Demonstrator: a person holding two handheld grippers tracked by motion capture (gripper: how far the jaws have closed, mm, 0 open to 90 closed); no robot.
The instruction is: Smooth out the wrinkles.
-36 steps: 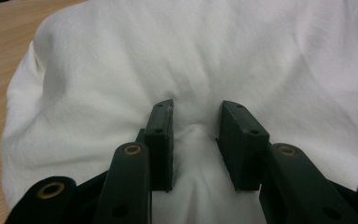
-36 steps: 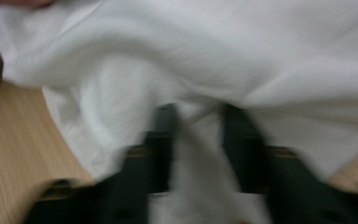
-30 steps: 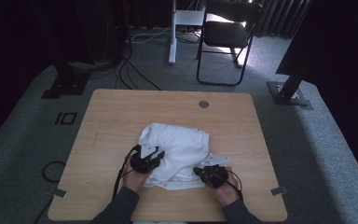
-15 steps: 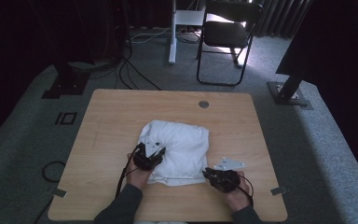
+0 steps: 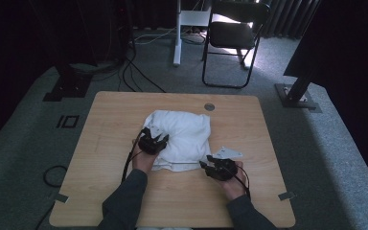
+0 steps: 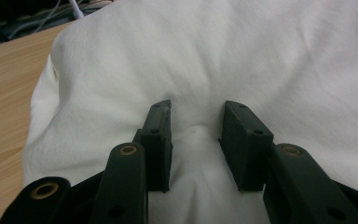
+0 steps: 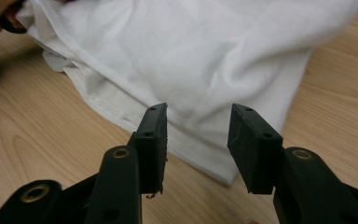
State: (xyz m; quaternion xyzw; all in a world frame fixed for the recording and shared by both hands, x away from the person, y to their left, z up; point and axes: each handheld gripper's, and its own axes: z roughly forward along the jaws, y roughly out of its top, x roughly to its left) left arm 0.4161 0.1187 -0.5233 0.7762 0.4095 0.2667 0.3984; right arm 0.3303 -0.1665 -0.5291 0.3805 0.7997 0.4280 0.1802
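Note:
A white cloth point(image 5: 182, 132) lies folded in a thick pad in the middle of the wooden table point(image 5: 110, 120). My left gripper point(image 5: 155, 136) sits on the cloth's left part. In the left gripper view a raised fold of the cloth point(image 6: 261, 56) fills the gap between the jaws of the left gripper point(image 6: 196, 109); they have just eased slightly wider and still pinch it. My right gripper point(image 5: 206, 161) hovers just off the near right corner. Its jaws have just been opening, and the right gripper point(image 7: 197, 109) holds nothing, with the hem of the cloth point(image 7: 205, 56) lying beyond it.
A round grommet point(image 5: 209, 107) sits in the table near its far edge. A black folding chair point(image 5: 235, 38) and cables point(image 5: 139, 72) are on the carpet behind. Tape marks point(image 5: 286, 195) sit at the front corners. Bare wood surrounds the cloth.
The rumpled cloth has been drawn into a tighter pad and shifted away from the person with the left gripper. The right gripper has come off the cloth toward the near right and opened.

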